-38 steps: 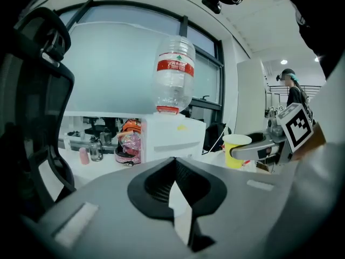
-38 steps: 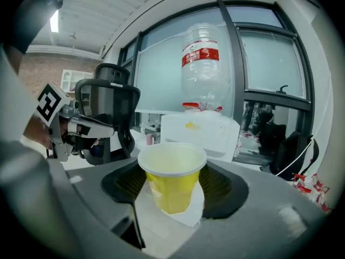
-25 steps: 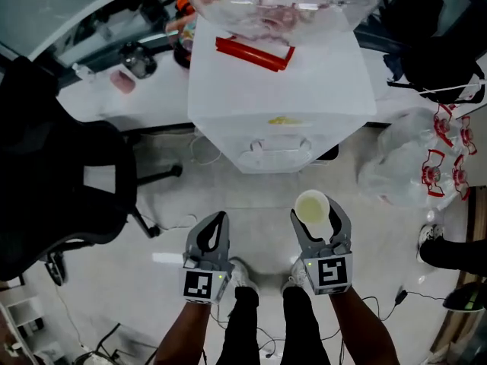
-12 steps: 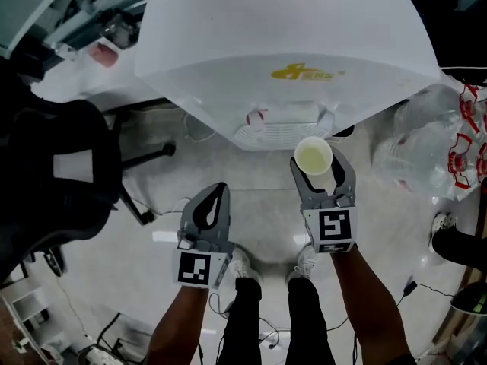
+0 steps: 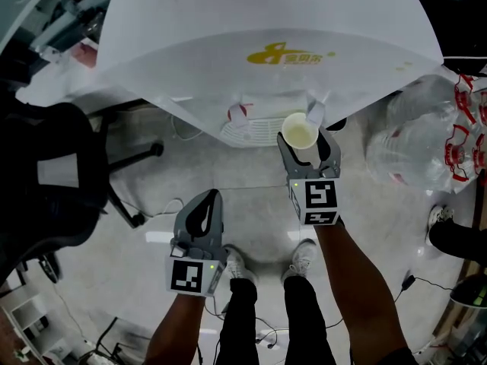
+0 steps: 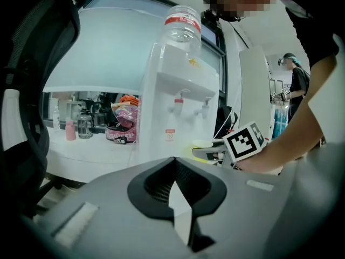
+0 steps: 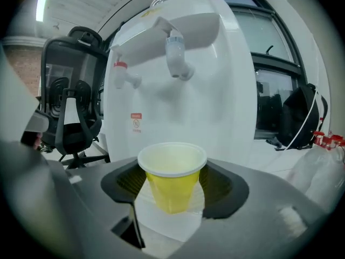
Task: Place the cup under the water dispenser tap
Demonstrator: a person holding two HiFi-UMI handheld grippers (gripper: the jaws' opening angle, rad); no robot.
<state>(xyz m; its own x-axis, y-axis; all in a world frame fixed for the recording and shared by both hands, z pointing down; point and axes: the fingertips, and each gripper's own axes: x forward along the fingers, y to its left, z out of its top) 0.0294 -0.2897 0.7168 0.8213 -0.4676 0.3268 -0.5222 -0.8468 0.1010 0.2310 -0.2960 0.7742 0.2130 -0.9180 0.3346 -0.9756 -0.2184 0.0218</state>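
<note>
A yellow paper cup (image 5: 299, 134) stands upright, empty, with my right gripper (image 5: 304, 146) shut on its sides. It hangs in front of the white water dispenser (image 5: 266, 29), just over the edge of the drip tray (image 5: 247, 133) and close to the right-hand tap (image 5: 315, 112). In the right gripper view the cup (image 7: 172, 178) sits below and short of the pale tap (image 7: 176, 53); the red tap (image 7: 123, 73) is to the left. My left gripper (image 5: 209, 198) hangs back lower left, shut and empty; in its own view its tips (image 6: 173, 161) meet.
A black office chair (image 5: 53, 181) stands at the left. Clear water bottles (image 5: 415, 147) lie right of the dispenser. A cluttered white desk (image 5: 57, 33) runs behind at the left. Cables trail on the floor by the person's feet (image 5: 302, 258). A second person (image 6: 297, 85) stands far right.
My right gripper has carried the cup forward and down to the drip tray by the right tap. The left gripper has sunk and dropped back. The view has closed in on the dispenser.
</note>
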